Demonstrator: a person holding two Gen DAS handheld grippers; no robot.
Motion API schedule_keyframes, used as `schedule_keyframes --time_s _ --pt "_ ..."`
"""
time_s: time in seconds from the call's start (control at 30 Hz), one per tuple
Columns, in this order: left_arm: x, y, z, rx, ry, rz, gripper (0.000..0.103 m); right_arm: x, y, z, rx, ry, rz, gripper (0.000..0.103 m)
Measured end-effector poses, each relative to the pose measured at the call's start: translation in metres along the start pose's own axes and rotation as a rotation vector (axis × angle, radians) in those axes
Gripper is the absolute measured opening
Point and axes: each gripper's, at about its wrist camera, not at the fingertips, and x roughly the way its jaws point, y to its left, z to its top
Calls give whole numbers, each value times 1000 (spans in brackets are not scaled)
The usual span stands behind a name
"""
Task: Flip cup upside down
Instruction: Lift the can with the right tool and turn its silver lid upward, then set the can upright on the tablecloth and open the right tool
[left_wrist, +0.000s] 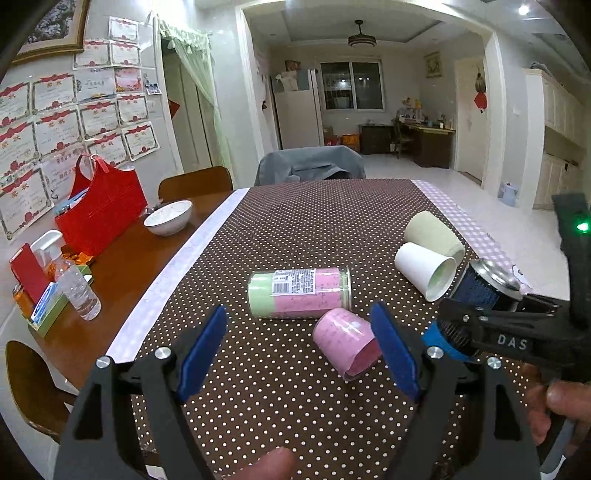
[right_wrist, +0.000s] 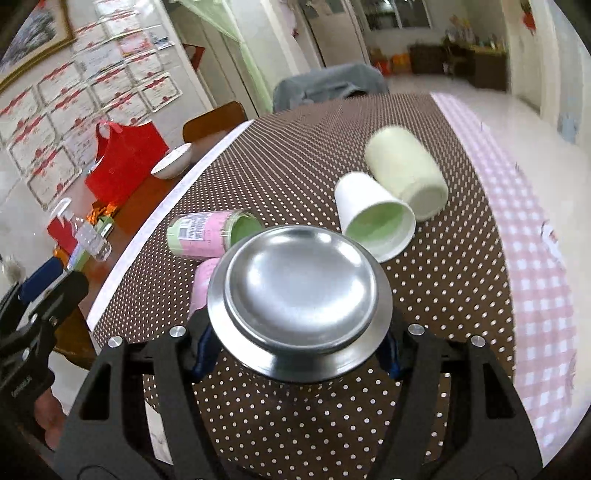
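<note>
Right tool (right_wrist: 295, 354) is clamped on the steel cup (right_wrist: 299, 295), base up, held above the counter (right_wrist: 424, 295) near the white paper cup (right_wrist: 373, 218). Rigid, slick metal; grip mid-wall. Left tool (left_wrist: 299, 350) gapes empty.

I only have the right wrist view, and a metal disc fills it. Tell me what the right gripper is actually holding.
Observer: A blue-sided cup with a metal base, seen from the left wrist camera.
Operator: Report its pose.
Observer: Tilted, metal base up and away from the right gripper, which is clamped on its body.
Operator: Give me the left gripper's state.
Observer: The left gripper is open and empty, above the pink cup lying on the tablecloth.
</note>
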Motion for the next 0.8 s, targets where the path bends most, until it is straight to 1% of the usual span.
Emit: schedule_keyframes --time_s 0.07,0.17,0.27,0.37,0.43,0.57,0.8 --pt "-3 2 0 -8 -8 1 79 -11 10 0 -57 -30 -24 66" --pt "-9 5 0 -25 -21 -5 79 -15 27 -3 -131 -57 -64 66" --pt "-12 7 -2 -35 -28 -11 79 -12 37 -10 -188 -65 -85 66" --pt "-16 10 -6 -43 -30 -10 79 -7 48 -21 -266 -81 -143 66" --pt "-17 12 -8 -50 -30 -8 79 -2 51 -27 -300 -82 -150 66" --pt "-23 14 -15 -59 -33 -3 79 12 53 -37 -321 -63 -168 66" --pt "-26 16 -21 -64 -29 3 79 22 43 -43 -276 -43 -153 67"
